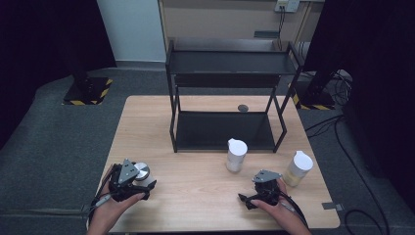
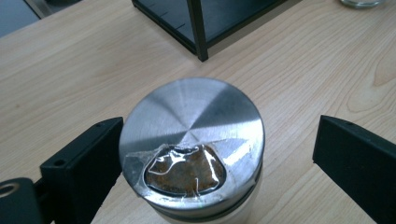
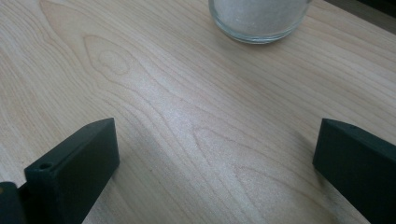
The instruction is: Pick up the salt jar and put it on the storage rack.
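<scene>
Metal-lidded jar [image 2: 194,154]: standing upright at the table's [image 1: 195,196] near-left corner, right between the left gripper's jaws.
Left gripper [image 2: 210,154]: jaws spread wide, one on each side of the jar; the left jaw looks just beside the lid, the right one apart.
Right gripper [image 3: 215,158]: jaws spread, bare wood between them, glass jar [image 3: 258,18] ahead.
Rack [image 1: 227,98]: black, mid-table, behind two white-capped jars.

Wooden table [image 1: 195,196], black shelf rack [image 1: 230,63], grey carpet [image 1: 49,142], dark curtains [image 1: 44,34].
</scene>
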A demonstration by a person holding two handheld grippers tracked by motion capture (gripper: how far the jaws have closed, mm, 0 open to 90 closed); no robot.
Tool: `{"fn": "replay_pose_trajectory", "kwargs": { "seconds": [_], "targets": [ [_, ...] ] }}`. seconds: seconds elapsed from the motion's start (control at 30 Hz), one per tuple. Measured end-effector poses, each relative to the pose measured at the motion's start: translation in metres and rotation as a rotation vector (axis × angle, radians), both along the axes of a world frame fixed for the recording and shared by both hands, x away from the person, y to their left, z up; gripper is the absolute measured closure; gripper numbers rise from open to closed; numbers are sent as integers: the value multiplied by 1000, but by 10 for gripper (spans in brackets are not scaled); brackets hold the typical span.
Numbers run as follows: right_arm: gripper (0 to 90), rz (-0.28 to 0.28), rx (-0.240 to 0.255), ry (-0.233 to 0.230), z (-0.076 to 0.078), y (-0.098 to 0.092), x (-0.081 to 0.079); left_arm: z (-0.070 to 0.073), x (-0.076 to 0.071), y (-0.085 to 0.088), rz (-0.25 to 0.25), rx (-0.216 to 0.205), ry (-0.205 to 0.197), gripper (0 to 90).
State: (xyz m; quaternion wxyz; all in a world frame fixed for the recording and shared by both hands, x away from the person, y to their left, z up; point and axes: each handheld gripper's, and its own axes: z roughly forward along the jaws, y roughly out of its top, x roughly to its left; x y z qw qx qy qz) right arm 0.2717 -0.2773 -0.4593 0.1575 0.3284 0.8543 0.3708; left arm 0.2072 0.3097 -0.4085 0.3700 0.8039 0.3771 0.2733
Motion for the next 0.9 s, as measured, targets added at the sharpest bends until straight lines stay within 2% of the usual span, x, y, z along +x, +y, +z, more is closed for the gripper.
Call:
{"fn": "replay_pose_trajectory", "kwargs": {
  "seconds": [0.47, 0.6, 0.63, 0.77, 0.9],
  "targets": [
    [9, 1, 0, 0, 0, 0, 0, -12, 8, 6, 3, 13, 57, 23],
    [9, 1, 0, 0, 0, 0, 0, -14, 9, 8, 2, 3, 63, 24],
    [9, 1, 0, 0, 0, 0, 0, -16, 10, 10, -7, -16, 70, 24],
    [9, 1, 0, 0, 0, 0, 0, -17, 11, 9, -6, -7, 75, 25],
    [9, 1, 0, 0, 0, 0, 0, -20, 11, 11, 5, -18, 82, 30]
  ]
}}
